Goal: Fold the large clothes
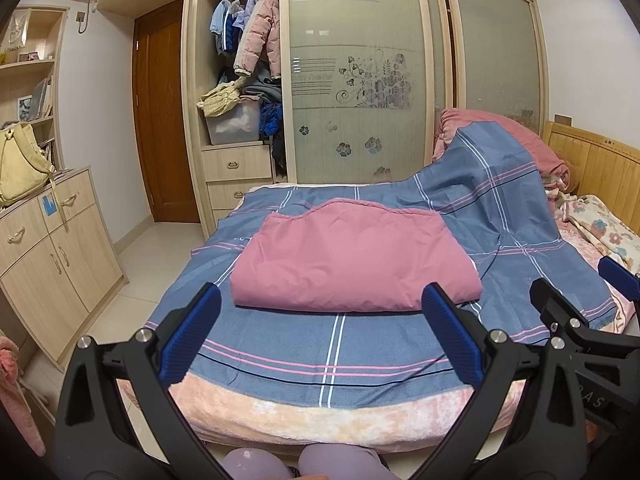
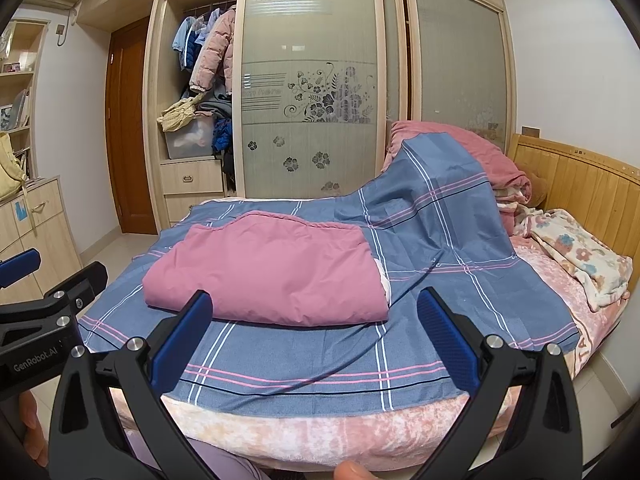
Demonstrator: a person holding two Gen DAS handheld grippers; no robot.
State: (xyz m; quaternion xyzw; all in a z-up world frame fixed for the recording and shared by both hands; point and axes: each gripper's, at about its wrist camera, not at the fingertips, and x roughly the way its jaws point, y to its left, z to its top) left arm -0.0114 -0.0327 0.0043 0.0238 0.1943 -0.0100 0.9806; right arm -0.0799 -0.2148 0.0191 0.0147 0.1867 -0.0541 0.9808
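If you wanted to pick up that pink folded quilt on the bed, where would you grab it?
Probably the pink folded quilt is best taken at its thick, rounded near edge, from the foot of the bed. That edge faces both open grippers, left gripper and right gripper, one towards each corner.

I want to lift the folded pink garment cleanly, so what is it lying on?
The folded pink garment lies on a blue plaid sheet, which covers a pink fleece blanket showing at the bed's near edge. Anything directly beneath the garment is hidden.
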